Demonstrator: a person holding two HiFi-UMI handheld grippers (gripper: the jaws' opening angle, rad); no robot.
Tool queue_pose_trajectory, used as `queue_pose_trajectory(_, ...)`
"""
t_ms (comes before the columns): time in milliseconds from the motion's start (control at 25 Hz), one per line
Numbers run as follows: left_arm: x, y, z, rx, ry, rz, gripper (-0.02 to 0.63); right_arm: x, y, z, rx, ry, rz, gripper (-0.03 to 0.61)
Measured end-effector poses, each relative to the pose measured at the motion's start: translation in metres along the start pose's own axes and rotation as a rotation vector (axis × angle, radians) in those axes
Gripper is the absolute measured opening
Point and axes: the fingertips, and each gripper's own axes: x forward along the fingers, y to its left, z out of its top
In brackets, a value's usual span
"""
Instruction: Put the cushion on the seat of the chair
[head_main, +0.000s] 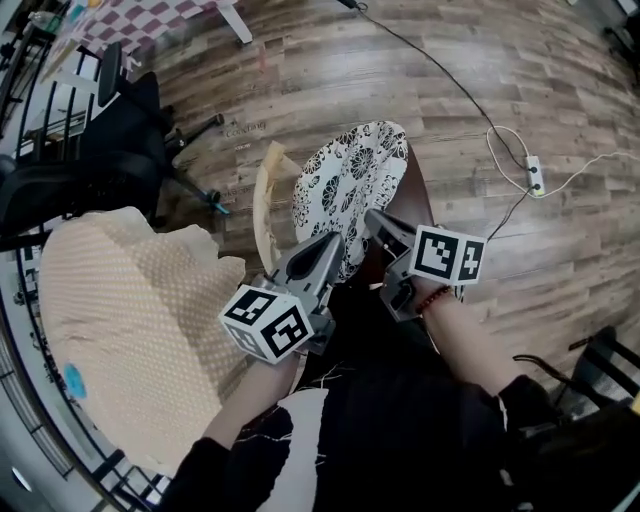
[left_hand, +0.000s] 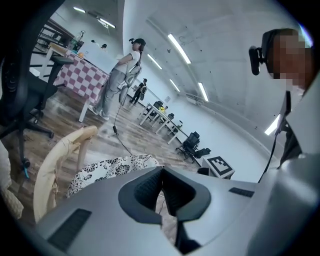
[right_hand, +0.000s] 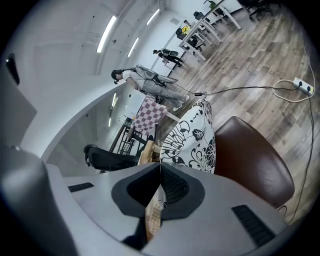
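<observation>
The cushion's (head_main: 345, 185) near edge hides behind the left gripper (head_main: 335, 242) and right gripper (head_main: 374, 218) — chair (head_main: 420, 195) seat mostly under it; beige cloth (head_main: 120, 320) cut off at left.

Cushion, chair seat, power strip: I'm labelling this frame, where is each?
cushion (head_main: 345, 185), head view, middle of its floral face.
chair seat (right_hand: 255, 155), right gripper view, bare brown surface.
power strip (head_main: 536, 176), head view, its white body.

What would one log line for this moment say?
left gripper: shut on cushion | right gripper: shut on cushion | cushion: tilted over chair seat, not laid flat
</observation>
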Motion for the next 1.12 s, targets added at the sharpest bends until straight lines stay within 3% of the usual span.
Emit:
queue_pose_trajectory(520, 0.021, -0.005, -0.029, 0.012, 0.086, -0.111, 0.015, -0.015, -0.044, -0.024, 0.078, -0.091, -0.065, 0.015)
queue_pose_trajectory(1120, 0.038, 0.008, -0.066, 0.001, 0.215, -0.158, 0.015, -0.003, -0.068, -0.049, 0.144, -0.126, -0.087, 0.015)
